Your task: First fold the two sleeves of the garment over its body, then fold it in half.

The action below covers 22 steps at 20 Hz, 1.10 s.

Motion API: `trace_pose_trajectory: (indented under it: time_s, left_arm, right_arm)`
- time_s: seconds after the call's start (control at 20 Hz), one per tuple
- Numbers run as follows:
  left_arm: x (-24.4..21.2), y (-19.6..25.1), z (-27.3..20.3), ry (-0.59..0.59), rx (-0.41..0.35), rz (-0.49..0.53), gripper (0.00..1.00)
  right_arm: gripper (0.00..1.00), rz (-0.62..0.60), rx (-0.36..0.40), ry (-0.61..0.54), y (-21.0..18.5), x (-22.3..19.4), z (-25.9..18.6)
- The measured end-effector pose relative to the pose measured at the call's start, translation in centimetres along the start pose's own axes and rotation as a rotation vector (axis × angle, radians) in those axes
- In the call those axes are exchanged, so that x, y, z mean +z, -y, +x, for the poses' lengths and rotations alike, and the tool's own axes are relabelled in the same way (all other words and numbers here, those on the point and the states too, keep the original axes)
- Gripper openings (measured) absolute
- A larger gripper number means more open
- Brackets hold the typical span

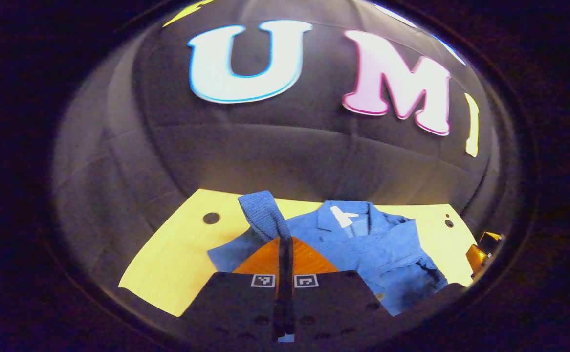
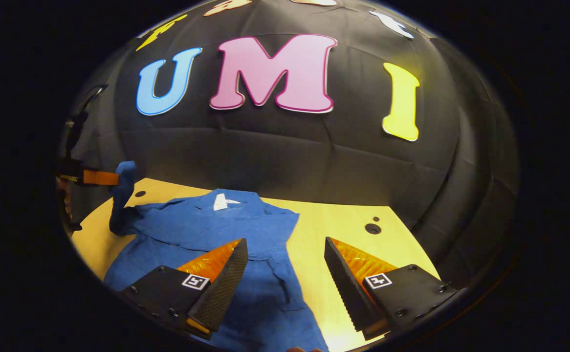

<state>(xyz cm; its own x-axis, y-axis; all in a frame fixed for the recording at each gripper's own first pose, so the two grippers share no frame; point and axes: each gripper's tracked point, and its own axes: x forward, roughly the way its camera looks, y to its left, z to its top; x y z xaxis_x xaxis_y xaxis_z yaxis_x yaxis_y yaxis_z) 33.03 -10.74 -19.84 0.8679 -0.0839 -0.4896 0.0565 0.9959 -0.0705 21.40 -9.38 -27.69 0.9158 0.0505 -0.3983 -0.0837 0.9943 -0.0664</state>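
A blue collared shirt lies front-up on the yellow table, with a white tag at its collar. My left gripper is shut on the shirt's sleeve, whose cuff end sticks up above the closed fingertips. In the right gripper view the same sleeve hangs lifted off the table at the far left, held by the left gripper. My right gripper stands open over the shirt's near right edge, with nothing between its fingers. The other sleeve lies crumpled over the body.
The table has small round holes near its far corners, one hole to the right of the shirt. The booth's black cloth wall stands right behind the table's far edge. The right gripper's orange part shows at the far right.
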Motion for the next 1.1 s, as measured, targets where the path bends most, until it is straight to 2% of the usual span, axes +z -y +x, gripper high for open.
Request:
trace_pose_trajectory:
  time_s: [0.1,0.25,0.3,0.35,0.4,0.45,0.5,0.55,0.65,0.8,1.0,1.1]
  left_arm:
    - [0.6,7.6,2.3,0.004,-0.11,0.033,0.0]
    - [0.0,16.8,5.9,0.01,-0.182,0.095,0.0]
    - [-0.7,19.9,6.6,-0.005,-0.231,0.106,0.0]
    - [-1.6,22.6,7.1,-0.033,-0.273,0.113,0.13]
    - [-2.0,24.6,7.1,-0.043,-0.306,0.117,0.21]
    - [-2.1,26.4,7.4,-0.038,-0.323,0.119,0.4]
    - [-2.1,27.3,7.3,-0.023,-0.333,0.123,0.64]
    - [-1.9,27.9,6.6,-0.008,-0.342,0.127,0.88]
    - [-1.9,28.5,4.9,0.012,-0.368,0.142,0.85]
    - [-2.2,25.9,0.9,0.04,-0.361,0.124,0.85]
    - [-5.1,19.0,-6.0,0.075,-0.361,0.069,0.86]
    - [-7.9,13.7,-9.2,0.062,-0.302,0.064,0.85]
  right_arm:
    - [0.99,0.028,-0.018,-0.004,1.8,-0.4,-0.4]
    - [0.99,0.054,-0.058,-0.009,4.5,-1.0,-1.3]
    - [0.99,0.054,-0.074,-0.009,5.5,-1.2,-1.6]
    - [1.0,0.053,-0.088,-0.01,6.5,-1.4,-2.0]
    - [0.99,0.056,-0.102,-0.012,7.4,-1.8,-2.3]
    - [0.99,0.061,-0.117,-0.015,8.2,-2.2,-2.7]
    - [0.99,0.071,-0.131,-0.016,8.9,-2.6,-3.0]
    - [0.99,0.084,-0.144,-0.02,9.3,-2.9,-3.3]
    - [0.99,0.103,-0.162,-0.038,9.9,-3.9,-4.1]
    - [0.99,0.123,-0.176,-0.059,9.4,-5.4,-5.2]
    - [1.0,0.153,-0.155,-0.133,6.4,-9.1,-6.8]
    - [0.99,0.14,-0.152,-0.155,5.3,-10.5,-7.9]
